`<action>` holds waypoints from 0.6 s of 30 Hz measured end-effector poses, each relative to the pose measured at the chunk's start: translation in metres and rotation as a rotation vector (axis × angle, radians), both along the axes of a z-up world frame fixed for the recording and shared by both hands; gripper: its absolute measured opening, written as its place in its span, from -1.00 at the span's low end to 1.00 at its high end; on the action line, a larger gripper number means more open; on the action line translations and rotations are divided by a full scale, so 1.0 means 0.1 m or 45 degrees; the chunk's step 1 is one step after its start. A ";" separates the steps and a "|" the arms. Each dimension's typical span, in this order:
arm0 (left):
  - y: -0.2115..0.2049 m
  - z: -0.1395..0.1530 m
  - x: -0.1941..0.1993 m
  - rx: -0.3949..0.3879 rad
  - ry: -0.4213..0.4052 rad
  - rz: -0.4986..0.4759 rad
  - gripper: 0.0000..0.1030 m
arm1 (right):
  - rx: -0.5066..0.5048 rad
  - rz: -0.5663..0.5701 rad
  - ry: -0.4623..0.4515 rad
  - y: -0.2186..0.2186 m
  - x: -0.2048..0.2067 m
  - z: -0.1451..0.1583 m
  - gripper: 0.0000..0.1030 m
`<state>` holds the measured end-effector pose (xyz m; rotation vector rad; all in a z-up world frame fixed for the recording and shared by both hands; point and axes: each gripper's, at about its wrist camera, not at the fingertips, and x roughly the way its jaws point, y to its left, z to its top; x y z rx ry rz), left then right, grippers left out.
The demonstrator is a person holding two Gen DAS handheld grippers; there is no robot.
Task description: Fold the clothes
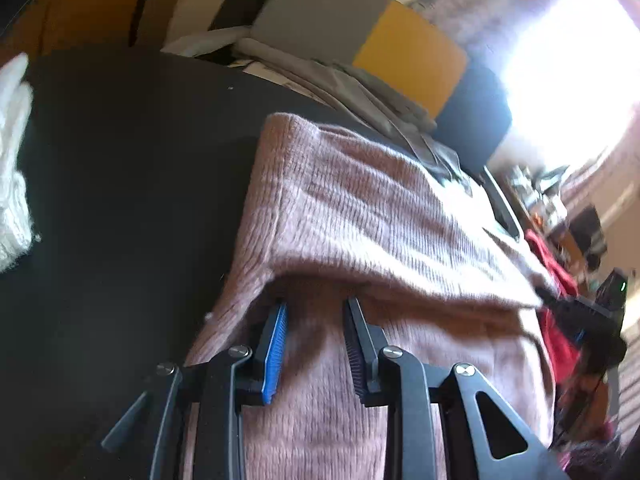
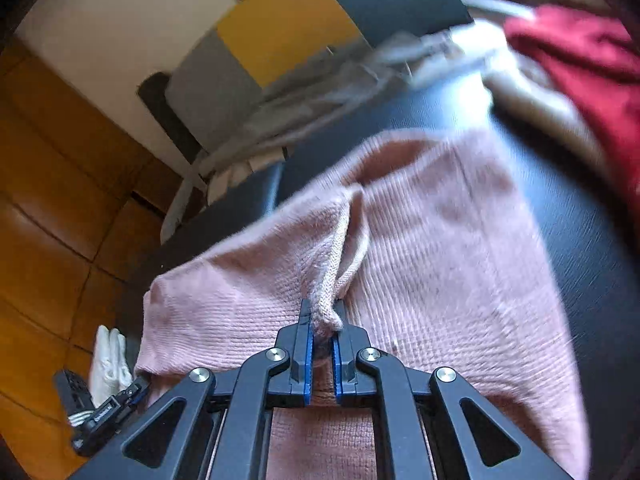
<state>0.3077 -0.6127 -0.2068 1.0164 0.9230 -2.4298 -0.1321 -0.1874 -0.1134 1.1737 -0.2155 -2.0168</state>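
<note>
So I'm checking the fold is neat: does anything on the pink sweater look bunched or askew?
Yes. The right gripper pinches the pink sweater into a narrow ridge running up from its jaws. A folded flap overhangs the left gripper, whose fingers stand apart beneath it.

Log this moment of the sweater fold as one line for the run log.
task: fold clothes | right gripper: shut on pink sweater edge | left gripper: jaws apart under sweater fold | surface: black table

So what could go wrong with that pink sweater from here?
The right gripper pinches only a small bunch of the pink sweater, so the knit might slip free or stretch. The left gripper stands parted under a folded flap, gripping nothing visibly, so that side might sag and spoil the fold.
</note>
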 end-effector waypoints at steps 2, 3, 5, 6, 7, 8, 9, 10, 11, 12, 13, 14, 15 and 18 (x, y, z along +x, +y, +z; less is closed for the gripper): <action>0.08 0.03 -0.01 -0.029 -0.021 -0.040 -0.46 | 0.054 0.005 0.041 0.03 0.04 0.03 -0.85; 0.12 0.05 -0.02 -0.048 -0.031 -0.058 -0.46 | 0.089 0.002 0.031 0.04 0.03 -0.03 -0.85; 0.20 0.11 -0.03 -0.080 -0.036 -0.086 -0.46 | 0.118 -0.002 -0.028 0.06 -0.04 -0.18 -0.85; 0.25 0.18 -0.03 -0.097 -0.018 -0.105 -0.46 | 0.106 -0.014 -0.040 0.08 -0.06 -0.20 -0.84; 0.30 0.27 -0.03 -0.123 0.012 -0.127 -0.46 | 0.095 -0.029 -0.044 0.10 -0.07 -0.20 -0.82; 0.33 0.35 -0.04 -0.156 0.035 -0.140 -0.46 | 0.084 -0.044 -0.048 0.11 -0.08 -0.20 -0.76; 0.36 0.44 -0.06 -0.209 0.057 -0.152 -0.46 | 0.072 -0.060 -0.051 0.13 -0.09 -0.20 -0.62; 0.38 0.53 -0.10 -0.265 0.073 -0.161 -0.46 | 0.061 -0.075 -0.055 0.15 -0.10 -0.21 -0.40; 0.38 0.59 -0.15 -0.302 0.082 -0.166 -0.46 | 0.098 -0.102 -0.001 0.17 -0.09 -0.14 -0.30; 0.37 0.65 -0.21 -0.340 0.088 -0.168 -0.46 | 0.122 -0.100 0.072 0.15 -0.04 -0.04 -0.21; 0.34 0.70 -0.30 -0.377 0.089 -0.164 -0.46 | 0.141 -0.091 0.146 0.12 0.02 0.07 -0.21; 0.30 0.74 -0.38 -0.399 0.093 -0.159 -0.46 | 0.160 -0.081 0.220 0.09 0.07 0.17 -0.21; 0.26 0.77 -0.45 -0.413 0.105 -0.157 -0.46 | 0.179 -0.072 0.294 0.06 0.13 0.28 -0.21; 0.12 0.83 -0.75 -0.456 0.116 -0.155 -0.46 | 0.211 0.029 0.417 -0.14 0.25 0.47 -0.07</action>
